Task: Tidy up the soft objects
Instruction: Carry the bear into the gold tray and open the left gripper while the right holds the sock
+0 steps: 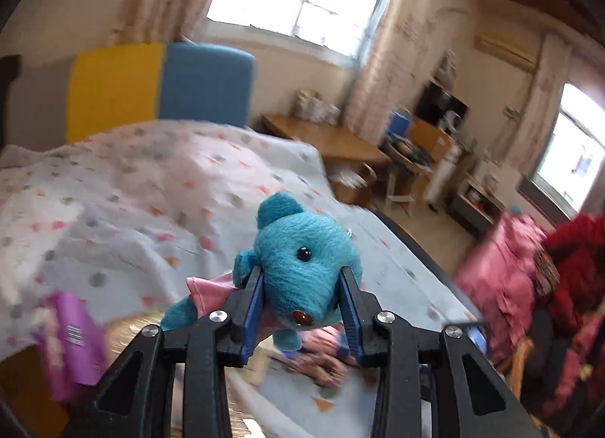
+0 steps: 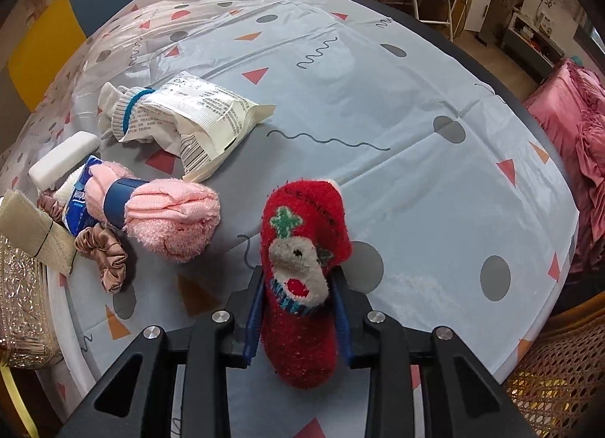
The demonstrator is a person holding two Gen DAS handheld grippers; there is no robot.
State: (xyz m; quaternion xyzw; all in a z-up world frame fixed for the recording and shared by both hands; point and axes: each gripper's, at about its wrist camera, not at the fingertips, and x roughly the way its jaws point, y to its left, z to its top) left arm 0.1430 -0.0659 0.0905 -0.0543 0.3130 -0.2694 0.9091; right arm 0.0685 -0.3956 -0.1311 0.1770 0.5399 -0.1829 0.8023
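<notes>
My left gripper (image 1: 302, 279) is shut on a blue plush bear (image 1: 302, 249) with a pink bow, held up in the air above the table. My right gripper (image 2: 298, 283) is shut on a red fuzzy Christmas sock (image 2: 304, 268), held just above the tablecloth (image 2: 397, 98). On the table's left side lie a rolled pink towel (image 2: 170, 219), a pair of white socks with a blue band (image 2: 117, 105), and a brown satin scrunchie (image 2: 104, 253).
A white printed packet (image 2: 204, 113), a white case (image 2: 62, 162), a blue tissue pack (image 2: 81, 196) and a gold patterned box (image 2: 19, 298) sit at the table's left. A purple packet (image 1: 72, 339) shows in the left wrist view. Pink bedding (image 2: 582, 128) lies to the right.
</notes>
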